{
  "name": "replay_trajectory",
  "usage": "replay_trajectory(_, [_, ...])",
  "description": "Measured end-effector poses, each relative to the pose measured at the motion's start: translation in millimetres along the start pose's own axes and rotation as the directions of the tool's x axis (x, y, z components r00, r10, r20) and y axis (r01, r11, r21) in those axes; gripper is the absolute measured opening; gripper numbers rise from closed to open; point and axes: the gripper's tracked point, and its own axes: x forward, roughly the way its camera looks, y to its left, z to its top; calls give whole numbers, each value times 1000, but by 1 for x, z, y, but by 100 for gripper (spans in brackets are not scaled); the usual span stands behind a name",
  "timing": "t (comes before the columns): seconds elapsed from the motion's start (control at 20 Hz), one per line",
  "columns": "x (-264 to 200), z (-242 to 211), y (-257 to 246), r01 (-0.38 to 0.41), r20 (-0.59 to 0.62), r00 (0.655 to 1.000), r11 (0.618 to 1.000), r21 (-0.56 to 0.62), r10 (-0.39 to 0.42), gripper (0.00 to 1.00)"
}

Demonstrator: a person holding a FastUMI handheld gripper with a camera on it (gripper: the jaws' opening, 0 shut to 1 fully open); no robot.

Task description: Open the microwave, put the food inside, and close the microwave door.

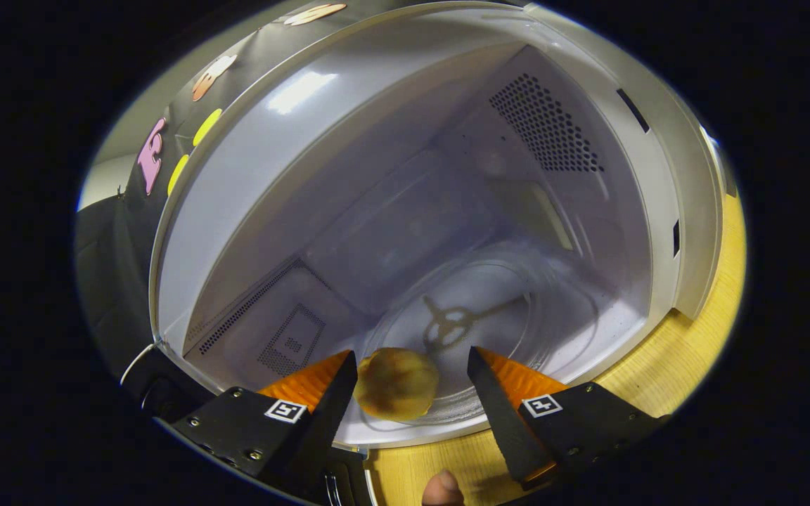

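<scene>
Plainly the biggest thing ahead is the microwave [405, 211], its pale cavity wide open toward the camera and tilted by the fisheye. Its walls are smooth and glossy, with a bright reflection on the ceiling. A patch of small round vent holes [545, 126] sits on the right-hand wall, and finer perforated panels [271, 330] lie low on the left wall. The outer frame [686, 211] is light plastic with dark latch slots; how the door stands cannot be made out, since the dark mass on the left is cut off. A wooden table [693, 351], yellow and grained, curves round the front of the oven.

On the cavity floor rests a clear glass turntable [510, 316], round and rimmed, with the three-armed roller ring [454, 325] showing through it; its near edge is hidden behind the food and fingers.

The gripper [412, 383] is spread wide. The food [396, 384], a rounded, yellowish-brown lump with a matt, slightly mottled skin, sits on the near part of the turntable between the fingers, touching or almost touching the left finger and well clear of the right one, so nothing is clamped. A fingertip [442, 490] of the person's hand peeks up below, mostly cut off.
</scene>
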Motion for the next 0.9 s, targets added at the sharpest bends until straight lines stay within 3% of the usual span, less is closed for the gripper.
replay_trajectory(0.2, [-24,-5,14,-69,-59,996,997,-25,68,96])
replay_trajectory(0.4, [-75,8,38,-162,-44,987,975,-155,157,96])
replay_trajectory(0.55, [-117,13,56,-213,-22,976,937,-278,215,96])
replay_trajectory(0.75, [-177,1,80,-331,-83,943,891,-311,321,96])
replay_trajectory(0.9, [-217,-12,86,-375,-130,926,830,-413,354,96])
